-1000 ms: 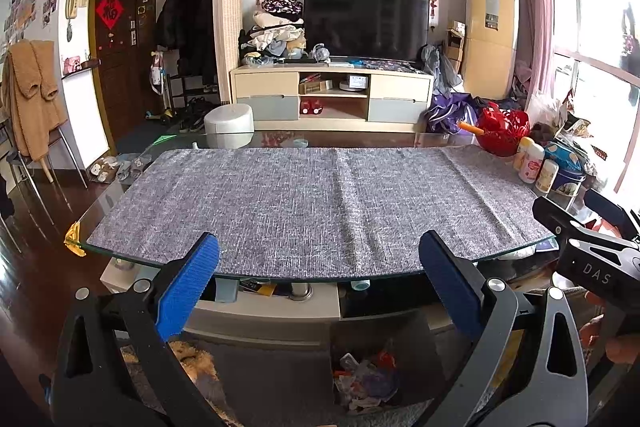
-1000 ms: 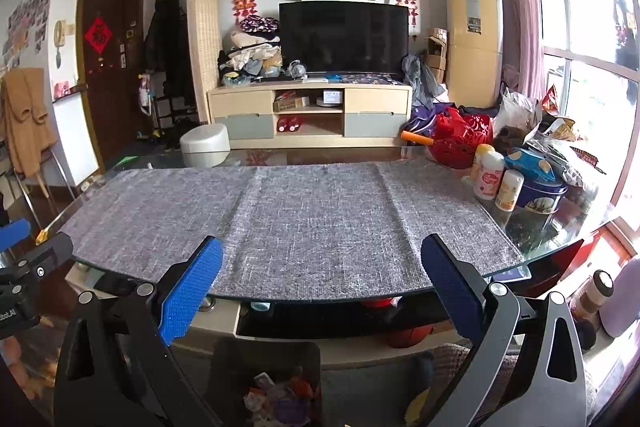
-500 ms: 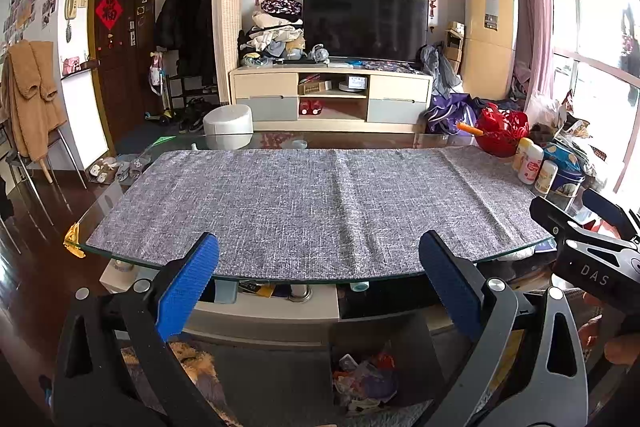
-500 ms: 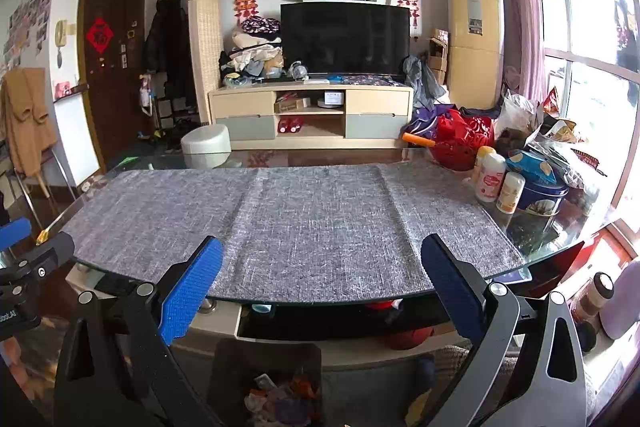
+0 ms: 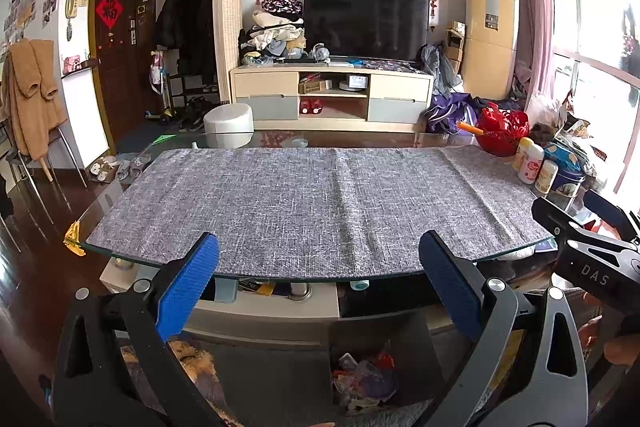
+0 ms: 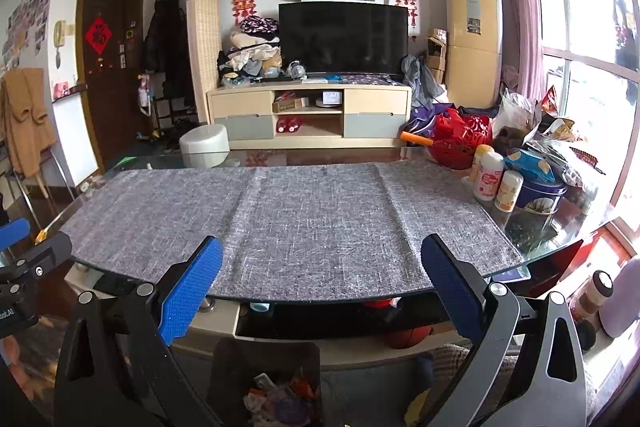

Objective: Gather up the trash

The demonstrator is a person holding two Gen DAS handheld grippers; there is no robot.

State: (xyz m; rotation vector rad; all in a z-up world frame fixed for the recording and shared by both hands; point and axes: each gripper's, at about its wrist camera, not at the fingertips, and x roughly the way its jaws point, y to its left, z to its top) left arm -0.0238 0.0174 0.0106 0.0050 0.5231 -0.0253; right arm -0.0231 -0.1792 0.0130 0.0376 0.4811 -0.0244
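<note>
My left gripper (image 5: 318,283) and right gripper (image 6: 318,285) both hover with jaws wide and empty at the near edge of the cloth-covered bench (image 5: 312,203), trash sitting in the black bin (image 5: 384,343) on the floor below.

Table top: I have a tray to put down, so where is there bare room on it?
The grey cloth is bare from its left end to the bottles. The right end is crowded: red basket, blue tin, snack bags. Both grippers, left and right, are open and empty.
</note>
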